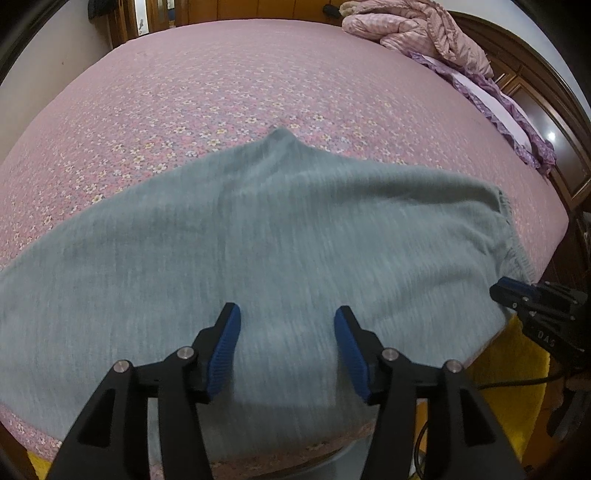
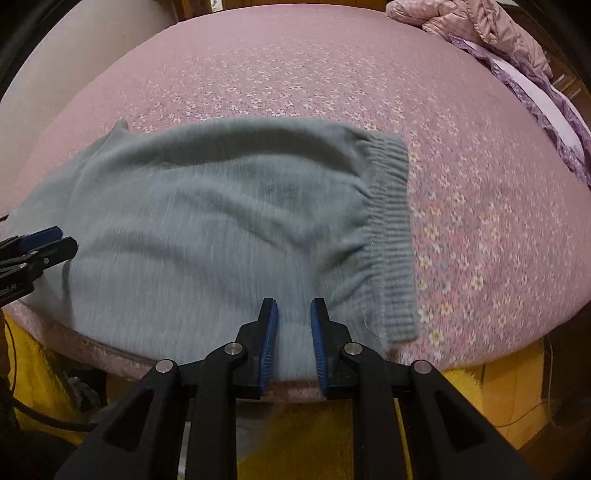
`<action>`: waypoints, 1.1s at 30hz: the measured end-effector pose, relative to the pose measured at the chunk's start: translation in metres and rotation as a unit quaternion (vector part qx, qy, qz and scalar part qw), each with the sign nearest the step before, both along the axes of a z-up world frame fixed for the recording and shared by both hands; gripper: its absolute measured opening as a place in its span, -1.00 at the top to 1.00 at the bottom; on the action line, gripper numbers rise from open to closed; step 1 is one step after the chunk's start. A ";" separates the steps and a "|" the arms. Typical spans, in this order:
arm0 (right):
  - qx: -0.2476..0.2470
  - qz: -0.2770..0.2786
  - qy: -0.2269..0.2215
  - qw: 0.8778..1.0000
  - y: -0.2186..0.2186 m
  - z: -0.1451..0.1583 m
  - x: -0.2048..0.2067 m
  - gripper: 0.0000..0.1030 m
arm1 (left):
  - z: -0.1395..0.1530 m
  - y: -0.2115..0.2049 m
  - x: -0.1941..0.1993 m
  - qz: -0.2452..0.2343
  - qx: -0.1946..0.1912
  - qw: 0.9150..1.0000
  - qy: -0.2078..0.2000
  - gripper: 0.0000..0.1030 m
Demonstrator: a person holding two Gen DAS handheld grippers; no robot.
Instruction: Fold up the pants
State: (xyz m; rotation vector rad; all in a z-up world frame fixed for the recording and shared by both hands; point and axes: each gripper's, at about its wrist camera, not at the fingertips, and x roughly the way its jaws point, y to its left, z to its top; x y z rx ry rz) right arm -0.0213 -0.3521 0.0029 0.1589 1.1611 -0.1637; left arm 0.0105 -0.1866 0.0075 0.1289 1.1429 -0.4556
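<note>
The grey-green pants [image 1: 258, 236] lie flat on the bed [image 1: 221, 74], close to its near edge, with their long axis running side to side along that edge. The ribbed waistband [image 2: 391, 236] is at the right end, its band running from the far side toward the near edge, and the legs stretch away to the left, out of the left wrist view. A small peak of cloth [image 1: 282, 134] at the far side points away toward the middle of the bed. The fabric looks doubled over lengthwise, though the blur makes the layers hard to separate. The left claw [image 1: 287, 332] hangs over the middle of the pants near the bed's edge, its blue pads [image 1: 225, 350] standing well apart with cloth seen beneath them and nothing pinched between. The right claw [image 2: 294, 325] is over the near edge just left of the waistband; its pads are close together with a narrow gap, and whether they pinch any fabric cannot be told. The bed carries a pink flowered sheet. A crumpled pink quilt [image 1: 417, 33] lies at the far right corner beside a purple frilled pillow [image 1: 498, 107]. Below the bed's edge a yellow rug [image 2: 314, 432] shows.
</note>
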 end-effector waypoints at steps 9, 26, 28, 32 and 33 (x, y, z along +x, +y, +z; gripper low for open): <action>-0.004 -0.022 0.000 1.000 0.001 0.010 -0.008 0.60 | 0.013 0.042 -0.003 0.039 0.002 0.999 -0.008 -0.09; 0.019 0.025 -0.018 0.999 0.043 0.003 0.011 0.52 | 0.014 0.152 0.002 0.176 0.003 0.984 -0.014 -0.09; 0.026 0.022 -0.022 0.999 0.041 0.003 0.008 0.51 | 0.013 0.163 0.002 0.186 0.002 0.982 -0.016 -0.09; 0.038 0.014 -0.032 0.999 0.037 0.001 0.003 0.51 | 0.017 0.183 0.000 0.204 0.003 0.979 -0.023 -0.09; 0.038 0.013 -0.034 0.999 0.038 0.001 0.003 0.50 | 0.018 0.189 0.000 0.208 0.004 0.978 -0.025 -0.09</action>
